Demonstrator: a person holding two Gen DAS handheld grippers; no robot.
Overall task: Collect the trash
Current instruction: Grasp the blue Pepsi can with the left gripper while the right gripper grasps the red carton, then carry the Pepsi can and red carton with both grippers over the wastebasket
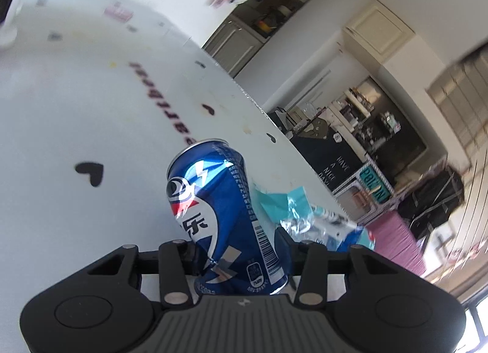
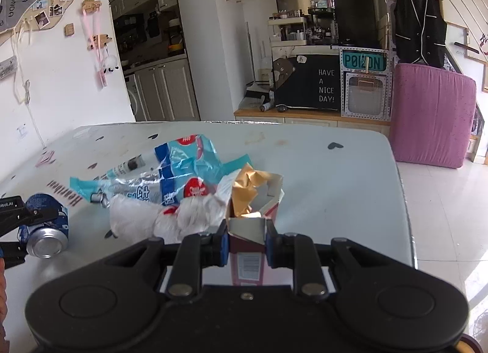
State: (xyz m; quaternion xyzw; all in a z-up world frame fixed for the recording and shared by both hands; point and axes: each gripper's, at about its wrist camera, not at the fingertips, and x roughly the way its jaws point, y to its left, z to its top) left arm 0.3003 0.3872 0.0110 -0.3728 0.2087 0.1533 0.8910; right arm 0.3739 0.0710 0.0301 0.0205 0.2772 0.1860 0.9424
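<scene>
The right tool (image 2: 246,246) has its blue pads pressed in on the sides of a small red-and-white carton (image 2: 247,257), whose torn-open top holds crumpled gold foil (image 2: 248,188). The jaws stand narrow, and the carton sits squarely between them, so this piece looks gripped but not yet lifted clear of the worktop (image 2: 335,188).

The left tool (image 1: 241,253) has its jaws about half closed around a dented blue drink can (image 1: 219,209). In its own view the can fills the gap between the fingers and both appear to touch its sides. From the right wrist view the same can (image 2: 45,228) lies on its side at the near left edge of the worktop, with the left tool (image 2: 21,231) clamped across it.

Just beyond the carton, and touching it, lies a crumpled white plastic bag (image 2: 170,218). Behind that sprawls a torn blue-and-white wrapper (image 2: 180,167) with foil lining, spread across the middle of the worktop. A thin blue strip of it runs out to the left toward the can.

By my reading the task is at an early stage: two items are taken in hand, one per tool, and neither has gone anywhere yet. No bin or bag for the trash shows in either view, so I cannot say where they are meant to go. The white bag and the blue wrapper are untouched and remain to be collected.
</scene>
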